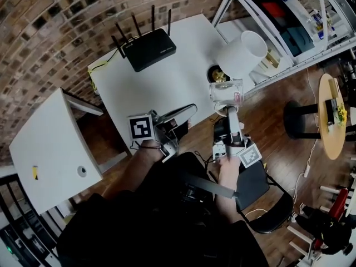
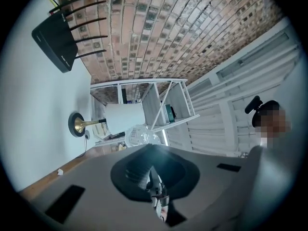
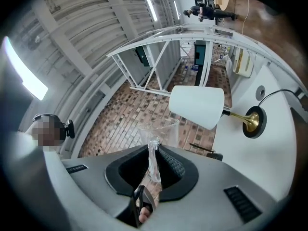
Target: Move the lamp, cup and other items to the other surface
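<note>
Two grippers: the right gripper (image 1: pixel 232 107) is pinching the wall of a clear glass cup (image 1: pixel 226 92), holding it up at the near edge of the white table (image 1: pixel 167 88), just beside the lamp (image 1: pixel 243 53). The left gripper (image 1: pixel 191 108) has its jaws pressed together on nothing, by that same edge. The lamp stands on the table with a black router (image 1: pixel 149 49) further back near the brick wall (image 1: pixel 55 15); any print on the router is too small to read, and the white cabinet (image 1: pixel 50 143) sits well apart on the left.
</note>
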`<state>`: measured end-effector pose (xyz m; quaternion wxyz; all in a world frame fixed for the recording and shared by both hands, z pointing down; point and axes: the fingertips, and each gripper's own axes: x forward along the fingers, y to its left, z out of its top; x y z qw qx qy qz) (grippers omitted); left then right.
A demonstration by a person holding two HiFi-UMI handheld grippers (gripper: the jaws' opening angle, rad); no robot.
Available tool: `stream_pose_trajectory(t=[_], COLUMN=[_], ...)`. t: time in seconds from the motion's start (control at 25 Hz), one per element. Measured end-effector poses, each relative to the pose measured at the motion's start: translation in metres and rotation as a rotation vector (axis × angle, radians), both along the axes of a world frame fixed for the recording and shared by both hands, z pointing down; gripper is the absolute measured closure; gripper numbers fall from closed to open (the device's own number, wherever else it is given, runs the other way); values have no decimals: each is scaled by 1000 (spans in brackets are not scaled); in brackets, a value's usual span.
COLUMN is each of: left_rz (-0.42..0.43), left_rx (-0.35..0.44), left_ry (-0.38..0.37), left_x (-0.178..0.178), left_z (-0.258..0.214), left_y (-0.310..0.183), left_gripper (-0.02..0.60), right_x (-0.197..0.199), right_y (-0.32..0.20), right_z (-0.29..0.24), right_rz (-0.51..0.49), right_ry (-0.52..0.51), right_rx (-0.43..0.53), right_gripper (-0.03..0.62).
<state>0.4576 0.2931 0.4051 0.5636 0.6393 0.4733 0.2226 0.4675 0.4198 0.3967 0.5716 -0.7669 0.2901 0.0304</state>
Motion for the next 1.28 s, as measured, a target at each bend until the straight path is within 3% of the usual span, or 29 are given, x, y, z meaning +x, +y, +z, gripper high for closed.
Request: stream_pose_trajectory(t=[0.44, 0.84, 1.28], left_rz=[-65, -210, -381], left_rx=[-13, 20, 134], left_ry=[-31, -62, -96], left_x=[36, 88, 113], left_z=[12, 21, 35], left_y=[-25, -9, 20], left_gripper=[580, 580, 580], right_x=[48, 117, 165], right_y=[-34, -35, -13], right_z=[24, 47, 106], right_rz=[-82, -265, -411], right_ry=[-52, -68, -144], right_rx=[-4, -18, 11], right_gripper=[539, 539, 536])
